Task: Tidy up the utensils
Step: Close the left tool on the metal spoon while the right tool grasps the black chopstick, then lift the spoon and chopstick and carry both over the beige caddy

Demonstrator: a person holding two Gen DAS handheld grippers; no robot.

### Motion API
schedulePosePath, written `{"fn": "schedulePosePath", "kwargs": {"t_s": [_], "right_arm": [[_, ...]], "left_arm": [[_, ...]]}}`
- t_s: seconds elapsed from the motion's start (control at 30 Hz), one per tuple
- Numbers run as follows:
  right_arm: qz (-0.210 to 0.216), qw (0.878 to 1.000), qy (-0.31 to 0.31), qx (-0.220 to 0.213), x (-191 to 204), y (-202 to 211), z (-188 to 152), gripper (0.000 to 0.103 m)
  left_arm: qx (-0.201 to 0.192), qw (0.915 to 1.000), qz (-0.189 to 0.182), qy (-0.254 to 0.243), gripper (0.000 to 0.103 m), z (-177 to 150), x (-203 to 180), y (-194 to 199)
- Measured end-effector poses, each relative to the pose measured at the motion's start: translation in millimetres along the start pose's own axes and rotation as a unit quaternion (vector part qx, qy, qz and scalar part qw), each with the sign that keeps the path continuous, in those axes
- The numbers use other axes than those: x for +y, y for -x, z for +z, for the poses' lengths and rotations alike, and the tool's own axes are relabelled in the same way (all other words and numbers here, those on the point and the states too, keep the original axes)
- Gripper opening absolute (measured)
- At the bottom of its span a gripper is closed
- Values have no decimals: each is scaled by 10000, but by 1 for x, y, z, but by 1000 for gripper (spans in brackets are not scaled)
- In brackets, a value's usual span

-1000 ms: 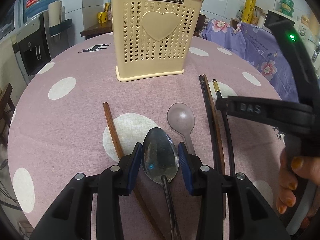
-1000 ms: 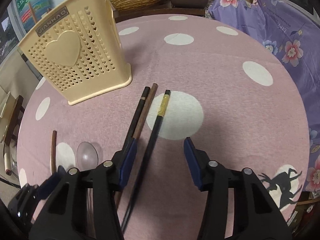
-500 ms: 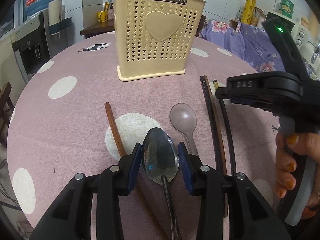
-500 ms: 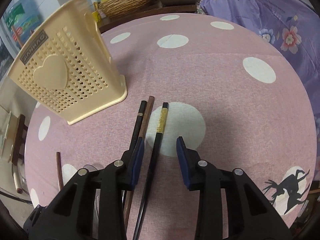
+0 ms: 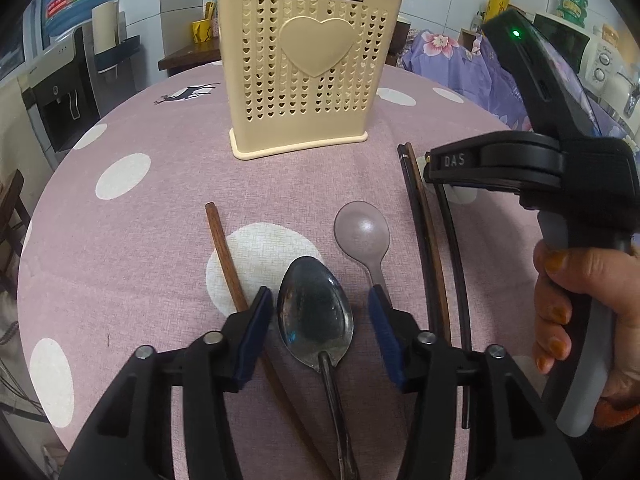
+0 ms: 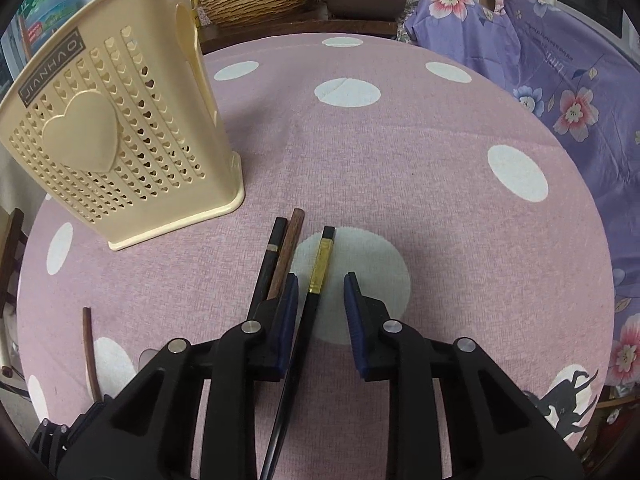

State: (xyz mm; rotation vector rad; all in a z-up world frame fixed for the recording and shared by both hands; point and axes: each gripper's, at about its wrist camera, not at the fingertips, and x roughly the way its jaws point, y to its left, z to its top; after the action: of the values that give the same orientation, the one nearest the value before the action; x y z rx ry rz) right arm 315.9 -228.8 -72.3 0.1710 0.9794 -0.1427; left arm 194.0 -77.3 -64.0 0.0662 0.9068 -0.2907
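Your right gripper (image 6: 318,308) is closing, not yet gripping, around the thin, stiff, slippery black gold-banded chopstick (image 6: 310,312); pinch mid-shaft. Your left gripper (image 5: 320,320) is opening around the steel spoon (image 5: 316,312).

You've got two spoons on the cloth: one metal spoon (image 5: 314,314) and one translucent plastic spoon (image 5: 362,234). Four chopsticks lie loose: two brown wooden ones (image 5: 224,256) (image 6: 286,252), one plain black (image 6: 270,260), one black with a gold band (image 6: 320,268). One cream utensil holder (image 5: 304,68) stands there, and two grippers (image 5: 320,316) (image 6: 320,300).
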Motion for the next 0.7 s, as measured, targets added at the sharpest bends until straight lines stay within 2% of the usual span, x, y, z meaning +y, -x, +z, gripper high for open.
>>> {"fn": "schedulePosePath", "kwargs": {"t_s": [0.13,0.27,0.4,0.5,0.7], "right_arm": [[-54,10000,47,-26,2,-1,1,24],[-67,10000,47,-17,3,-1,0,24],[-132,9998,109,-44,7,-2,0,17],[-145,9998,131,-56,8,-2,1,11],[100,9999,18,-41,1,-2,2,10]], "left_arm": [[11,10000,30,36,52,1,3,-1],[40,9999,81,93,44,1,5,0],[90,9999,120,60,38,2,1,0],[83,9998,161,8,37,3,-3,-1],[-17,9999,141,-59,37,6,-4,2]]}}
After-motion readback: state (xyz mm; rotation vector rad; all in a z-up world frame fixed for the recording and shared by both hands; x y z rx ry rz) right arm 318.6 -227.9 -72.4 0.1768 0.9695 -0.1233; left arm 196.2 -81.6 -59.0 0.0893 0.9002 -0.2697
